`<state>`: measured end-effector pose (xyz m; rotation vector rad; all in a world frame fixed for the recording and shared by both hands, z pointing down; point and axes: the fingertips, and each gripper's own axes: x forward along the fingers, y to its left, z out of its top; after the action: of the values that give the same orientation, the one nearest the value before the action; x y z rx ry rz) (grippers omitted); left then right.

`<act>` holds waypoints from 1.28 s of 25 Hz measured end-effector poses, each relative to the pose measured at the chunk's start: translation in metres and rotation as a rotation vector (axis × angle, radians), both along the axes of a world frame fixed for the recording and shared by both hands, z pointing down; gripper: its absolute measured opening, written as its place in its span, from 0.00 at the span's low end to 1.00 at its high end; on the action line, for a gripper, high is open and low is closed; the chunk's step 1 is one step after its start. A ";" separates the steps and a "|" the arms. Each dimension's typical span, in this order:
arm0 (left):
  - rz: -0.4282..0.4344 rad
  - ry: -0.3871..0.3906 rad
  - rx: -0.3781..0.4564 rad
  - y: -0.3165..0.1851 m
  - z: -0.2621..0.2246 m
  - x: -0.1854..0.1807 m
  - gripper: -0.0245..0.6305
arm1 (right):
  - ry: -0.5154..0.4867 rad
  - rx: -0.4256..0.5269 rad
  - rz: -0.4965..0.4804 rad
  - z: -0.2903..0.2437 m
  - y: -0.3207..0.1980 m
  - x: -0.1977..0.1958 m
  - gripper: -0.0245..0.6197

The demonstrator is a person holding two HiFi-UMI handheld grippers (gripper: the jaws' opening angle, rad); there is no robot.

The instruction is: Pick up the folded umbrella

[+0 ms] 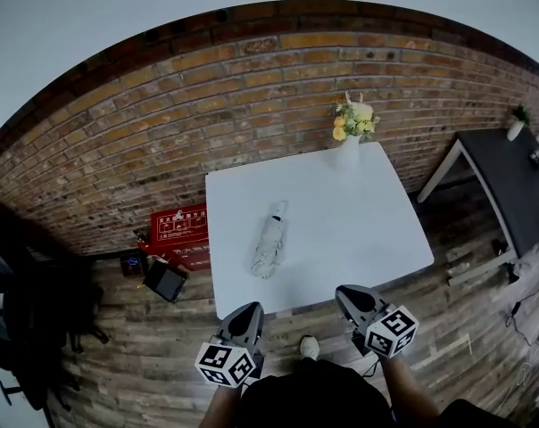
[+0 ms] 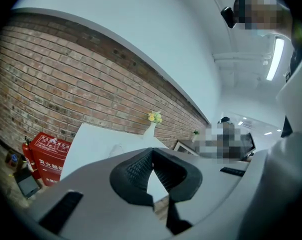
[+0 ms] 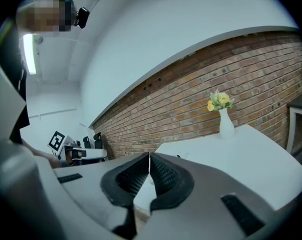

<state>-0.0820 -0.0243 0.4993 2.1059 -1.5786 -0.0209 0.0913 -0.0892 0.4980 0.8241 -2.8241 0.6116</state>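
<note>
The folded umbrella (image 1: 270, 243), pale grey with a dark tip, lies lengthwise on the white table (image 1: 359, 230), left of its middle. Both grippers hover over the wooden floor just short of the table's near edge. My left gripper (image 1: 249, 308) is shut and empty, below the umbrella in the head view. My right gripper (image 1: 345, 291) is also shut and empty, to the umbrella's right. In the left gripper view the jaws (image 2: 152, 151) meet at their tips, with the table (image 2: 91, 139) beyond. In the right gripper view the jaws (image 3: 149, 156) touch too.
A white vase of yellow flowers (image 1: 352, 127) stands at the table's far edge, against the brick wall. A red fire-extinguisher box (image 1: 180, 226) and a small black box (image 1: 165, 281) sit on the floor at the left. A dark table (image 1: 510, 185) stands at the right, black chairs (image 1: 29, 310) at the far left.
</note>
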 end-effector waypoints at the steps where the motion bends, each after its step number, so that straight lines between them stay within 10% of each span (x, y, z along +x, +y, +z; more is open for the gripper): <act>1: -0.005 0.000 0.000 -0.005 0.000 0.003 0.06 | 0.000 -0.003 -0.009 0.001 -0.005 0.001 0.07; 32: 0.021 -0.060 -0.113 -0.071 0.044 -0.006 0.06 | -0.024 -0.061 -0.091 0.024 -0.048 -0.030 0.07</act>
<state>-0.0878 -0.0948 0.5429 2.0523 -1.5542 0.1370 0.0609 -0.1374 0.5223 0.6783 -2.8301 0.6946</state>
